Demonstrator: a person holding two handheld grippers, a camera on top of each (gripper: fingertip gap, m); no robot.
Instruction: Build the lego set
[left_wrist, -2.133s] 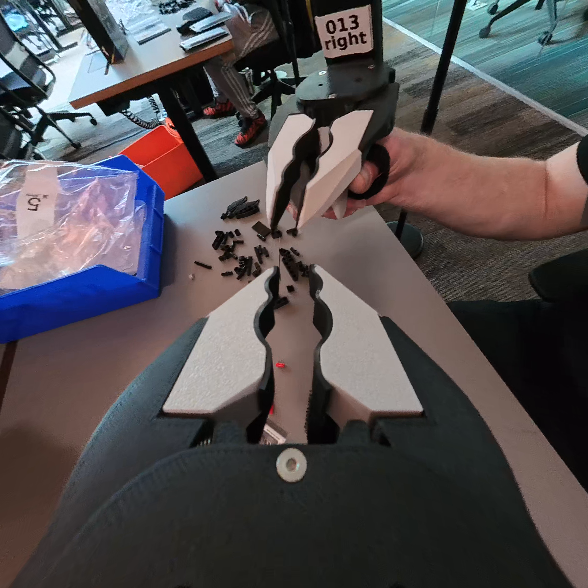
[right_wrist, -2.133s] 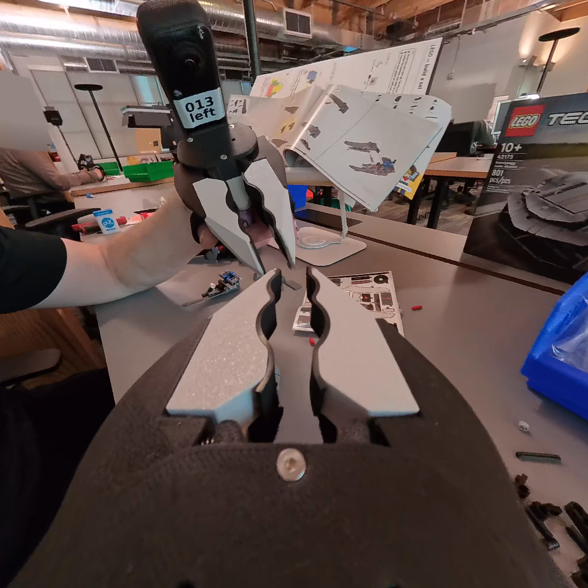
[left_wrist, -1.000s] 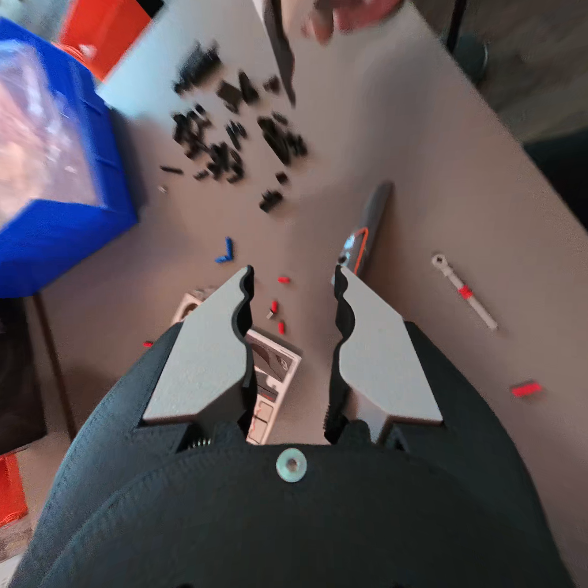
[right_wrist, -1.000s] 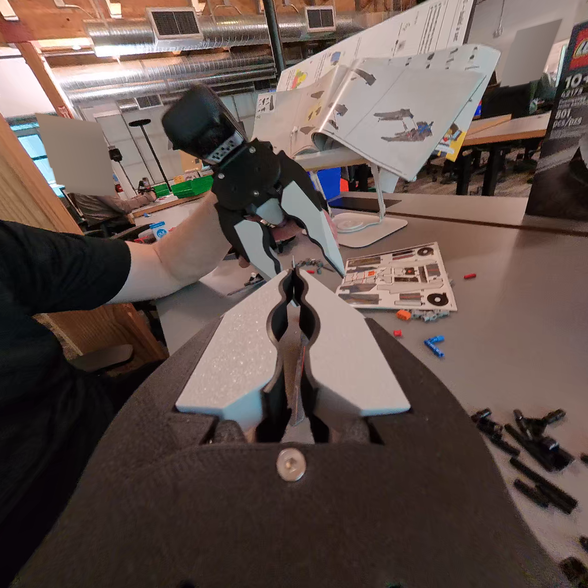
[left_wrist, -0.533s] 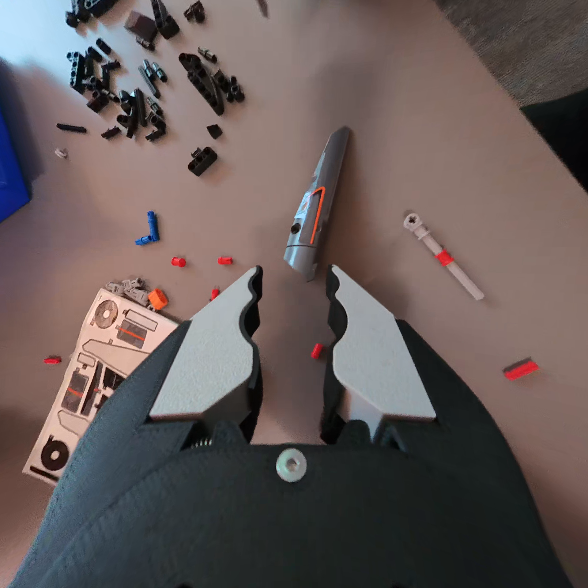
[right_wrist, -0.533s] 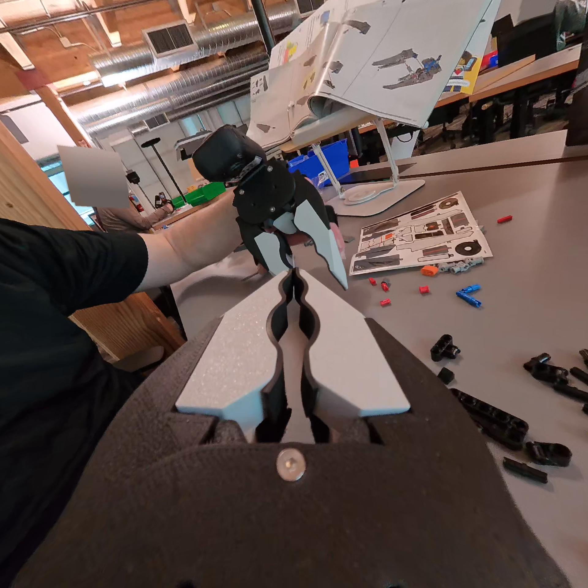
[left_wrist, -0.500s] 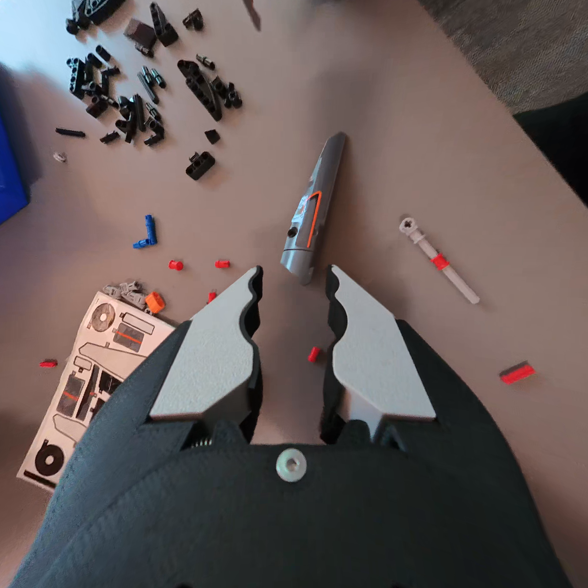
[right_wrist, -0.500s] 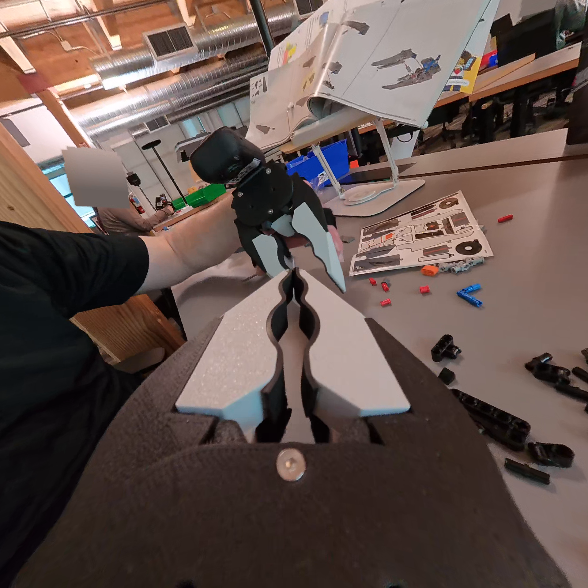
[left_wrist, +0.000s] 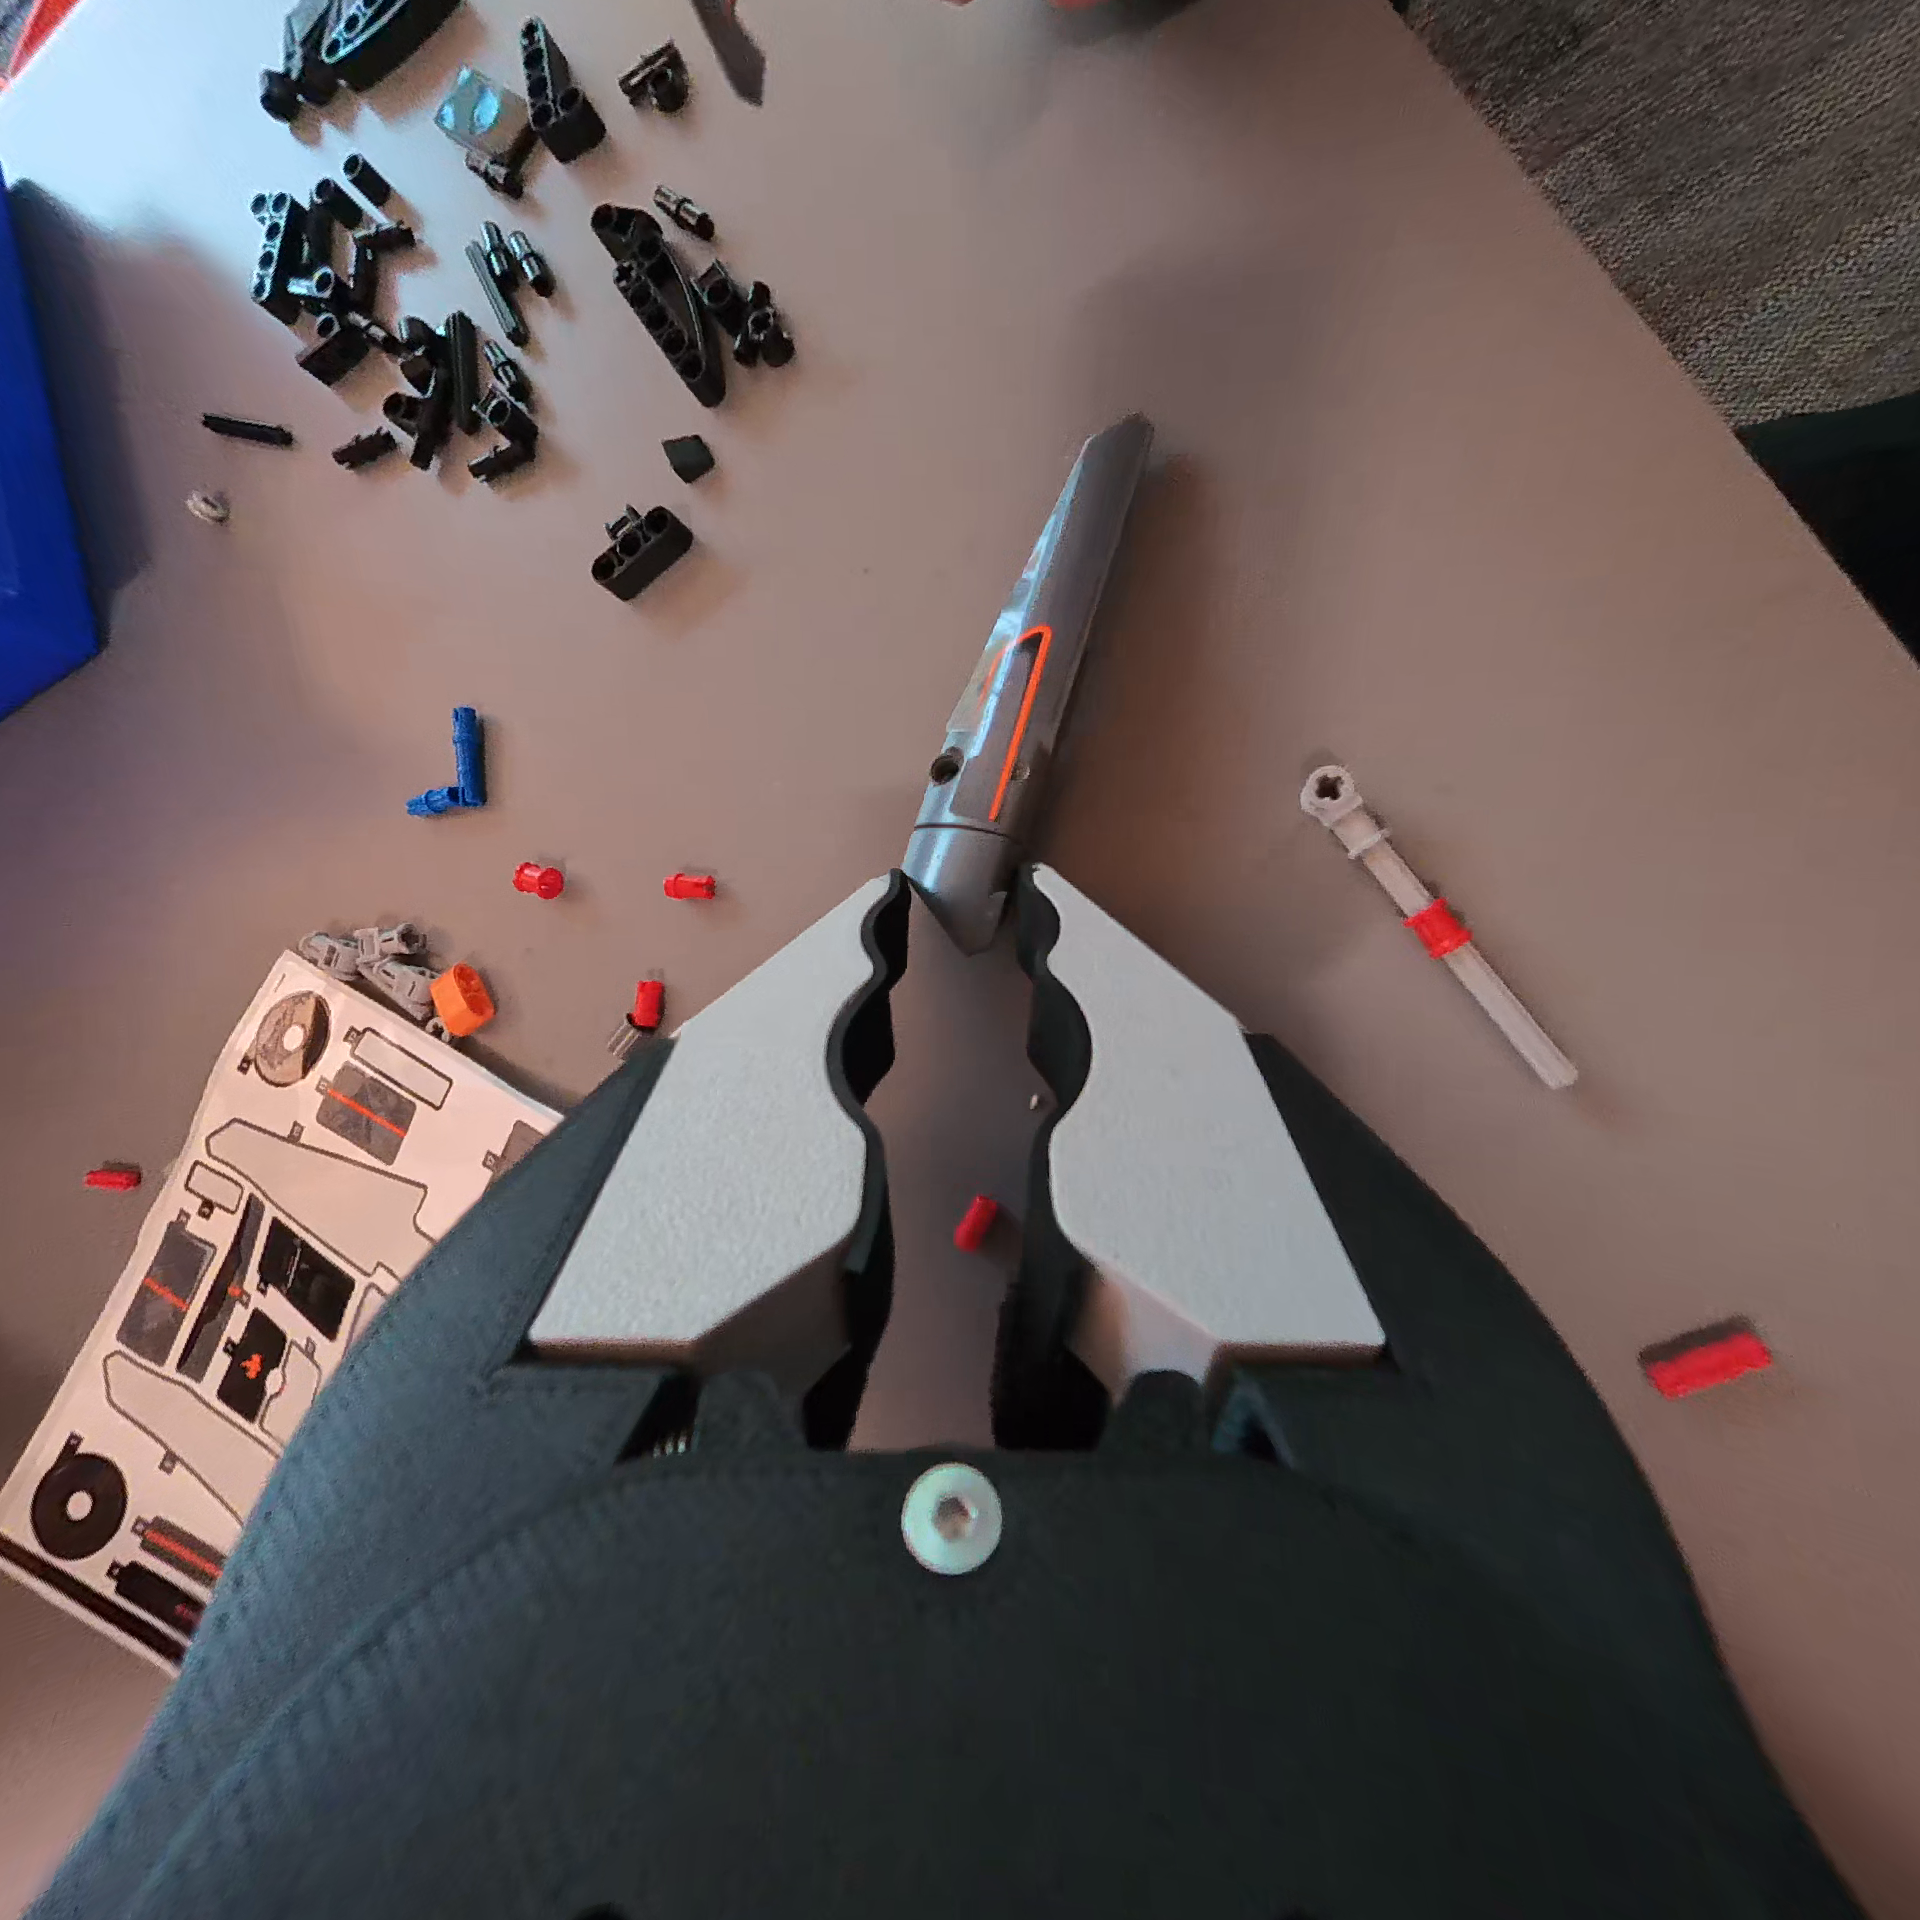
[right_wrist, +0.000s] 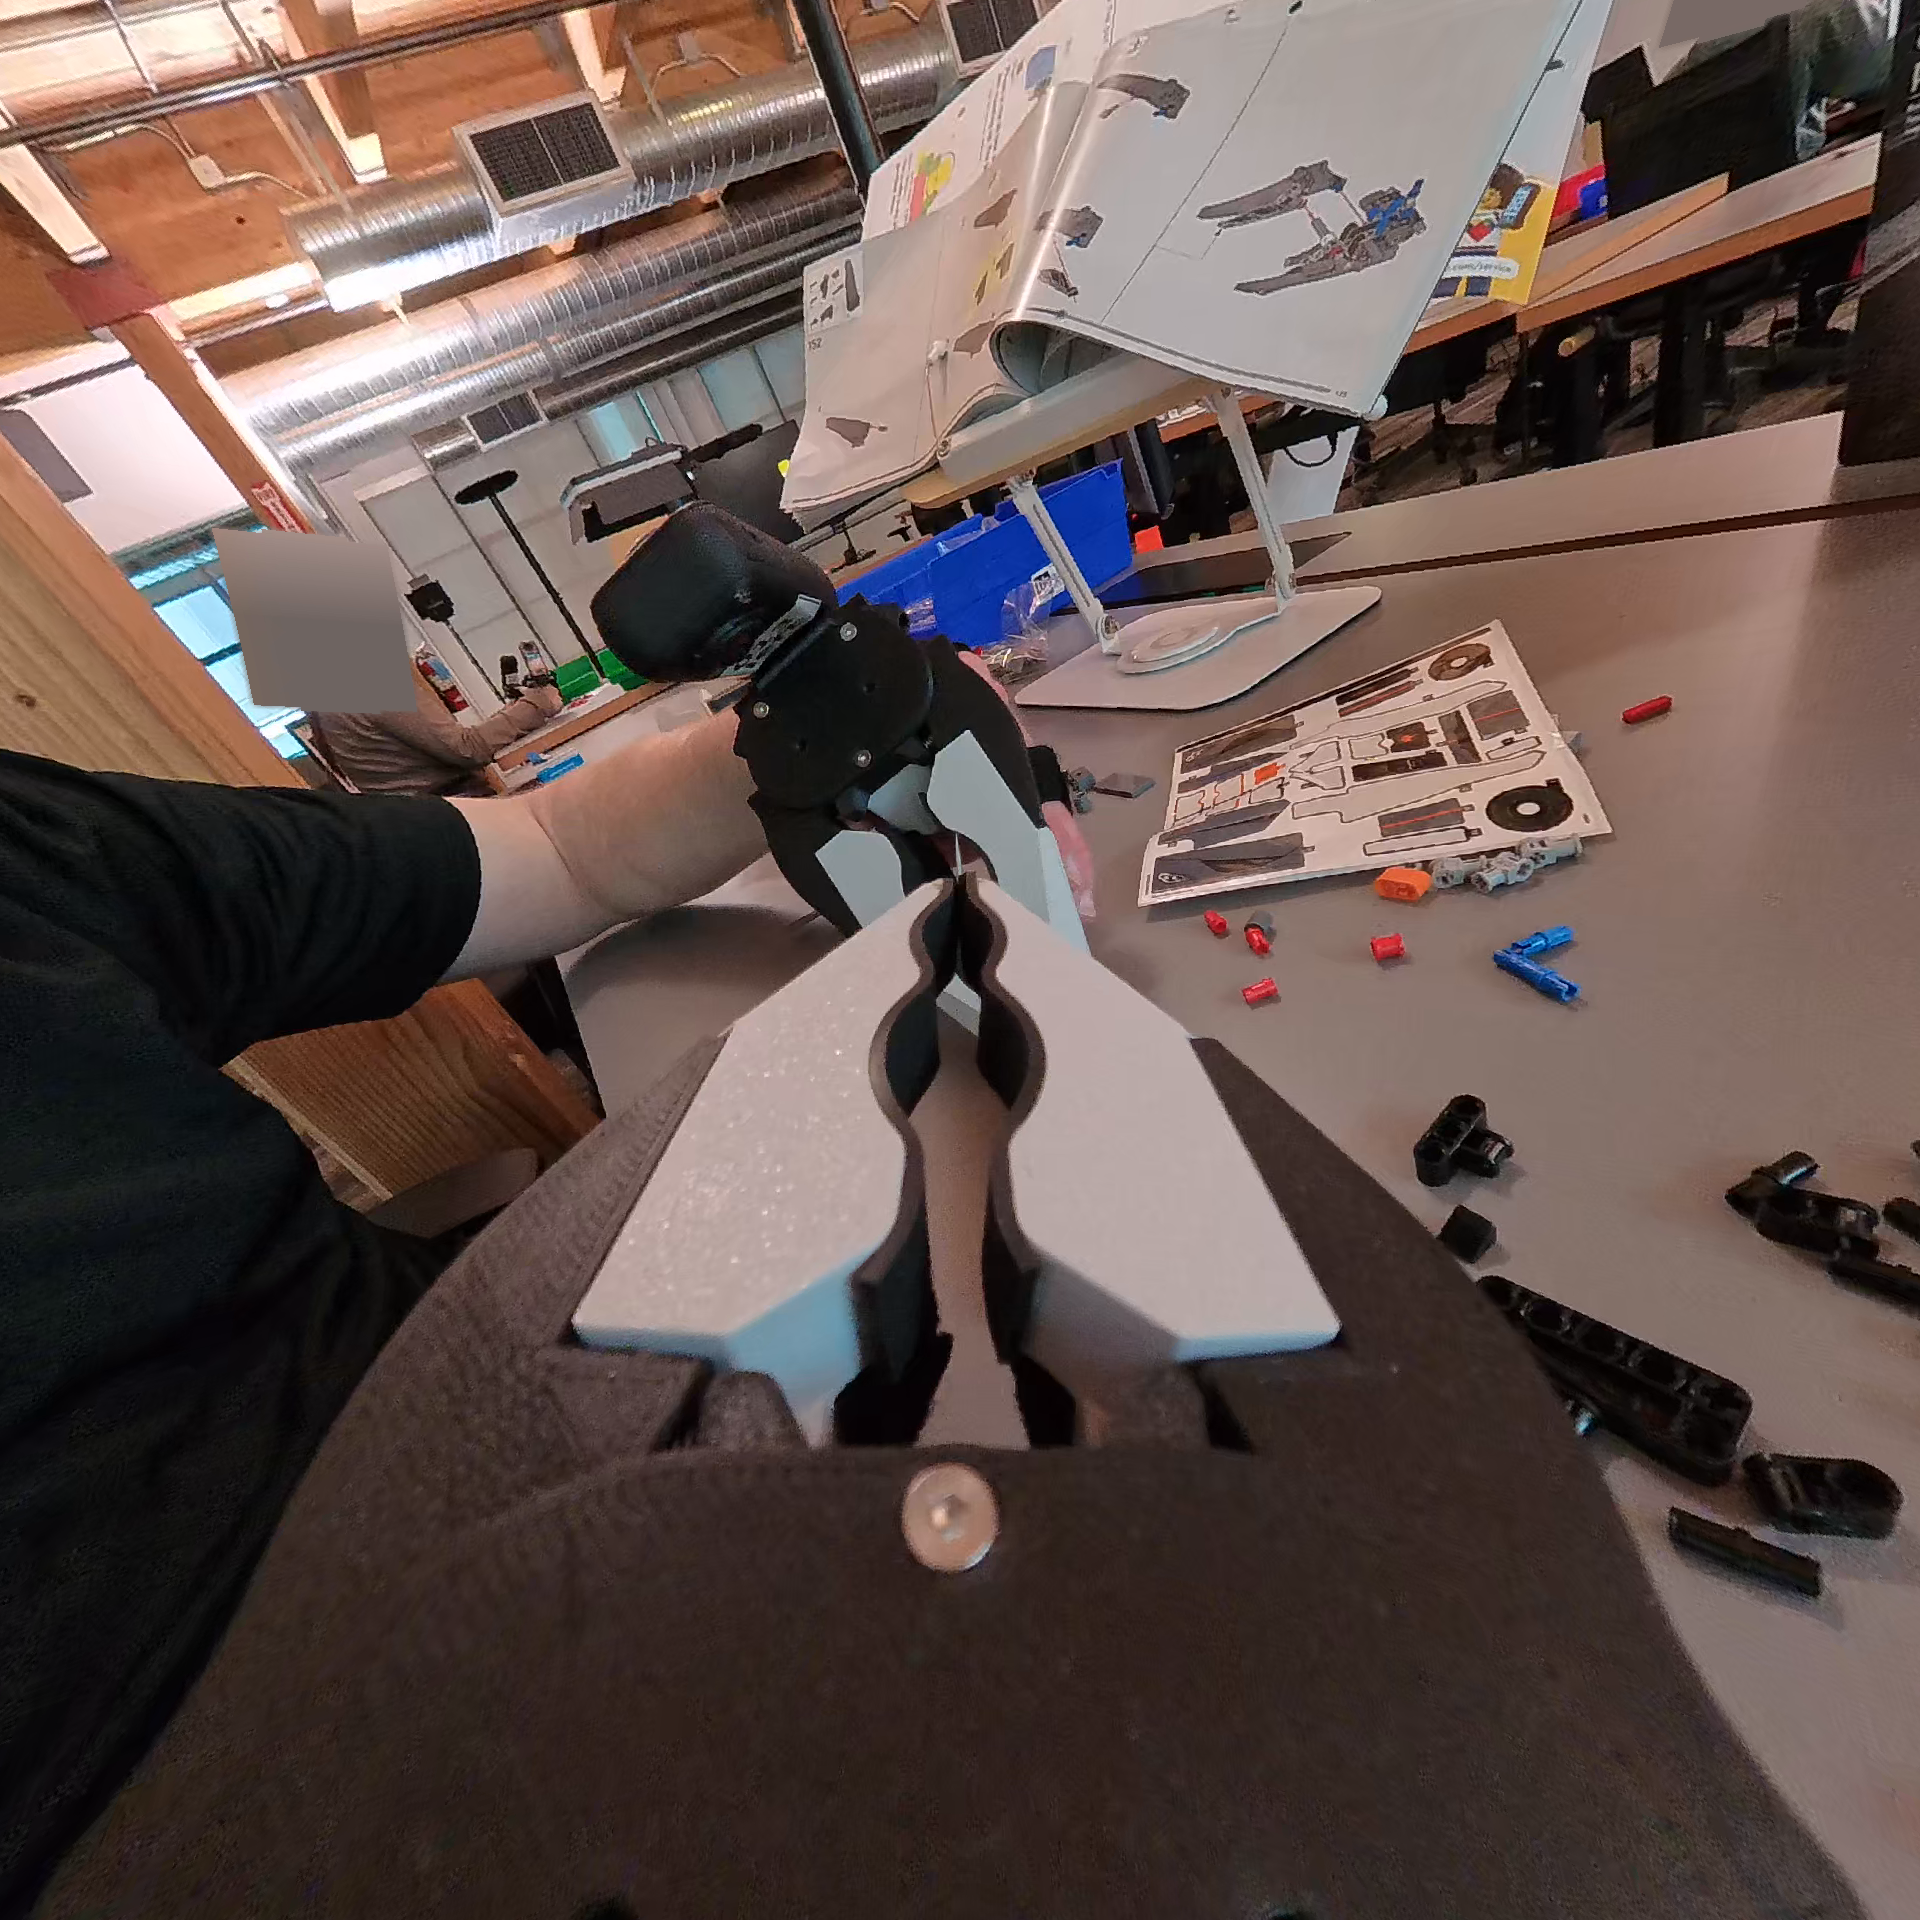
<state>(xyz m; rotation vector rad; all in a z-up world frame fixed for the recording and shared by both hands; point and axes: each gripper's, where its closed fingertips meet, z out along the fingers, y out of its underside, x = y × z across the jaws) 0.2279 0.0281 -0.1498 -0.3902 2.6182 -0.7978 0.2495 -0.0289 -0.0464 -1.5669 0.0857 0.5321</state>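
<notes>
Grey, tapered plastic lego panel with an orange outline (left_wrist: 1023, 691) lies on the brown worktop (left_wrist: 1351, 520), its blunt end caught between the tips of the left tool (left_wrist: 961, 899), which grasps it. Black lego beams and pins (left_wrist: 468, 301) lie scattered well beyond that tool, to its left; a sticker sheet (left_wrist: 239, 1247) sits beside it. The right tool (right_wrist: 961, 904) is clenched, tips together; whether it pinches anything I cannot tell.

Black pieces (left_wrist: 488, 301) crowd far-left; table (left_wrist: 1299, 416) right bare.
</notes>
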